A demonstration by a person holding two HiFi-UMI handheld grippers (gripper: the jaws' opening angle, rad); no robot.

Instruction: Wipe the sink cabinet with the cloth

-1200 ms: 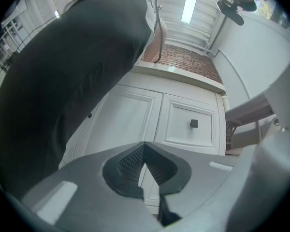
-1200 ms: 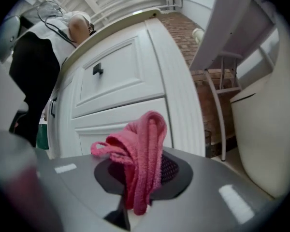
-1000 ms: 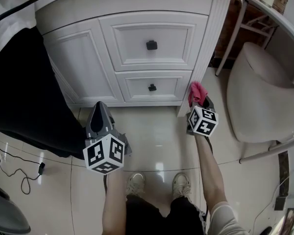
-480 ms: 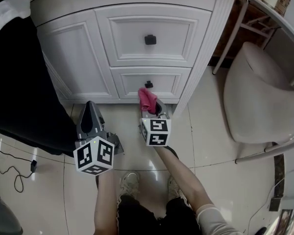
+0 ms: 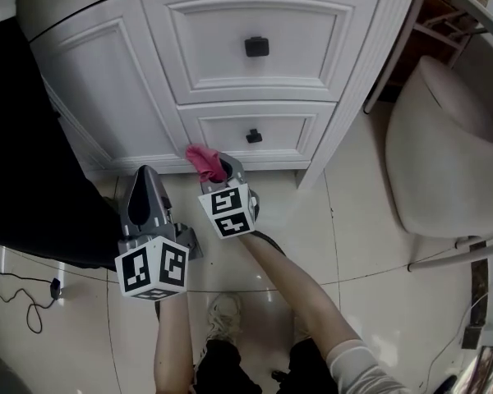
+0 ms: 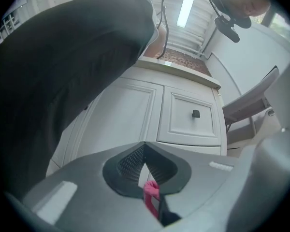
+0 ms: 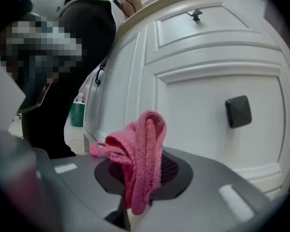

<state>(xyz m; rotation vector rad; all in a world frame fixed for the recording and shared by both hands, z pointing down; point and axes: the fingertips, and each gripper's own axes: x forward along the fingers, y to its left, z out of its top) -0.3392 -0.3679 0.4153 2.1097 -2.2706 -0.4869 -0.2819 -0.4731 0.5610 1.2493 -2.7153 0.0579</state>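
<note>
My right gripper (image 5: 218,167), jaws clenched on the pink cloth (image 5: 202,160), has swept left along the sink cabinet (image 5: 107,80) base to beneath the lower drawer (image 5: 251,134), advancing the wipe, I judge; left gripper (image 5: 145,173) jaws closed, empty.

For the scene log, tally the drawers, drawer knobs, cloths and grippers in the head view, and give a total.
Drawers: 2
Drawer knobs: 2
Pink cloths: 1
Grippers: 2, left gripper and right gripper
Total: 7
</note>
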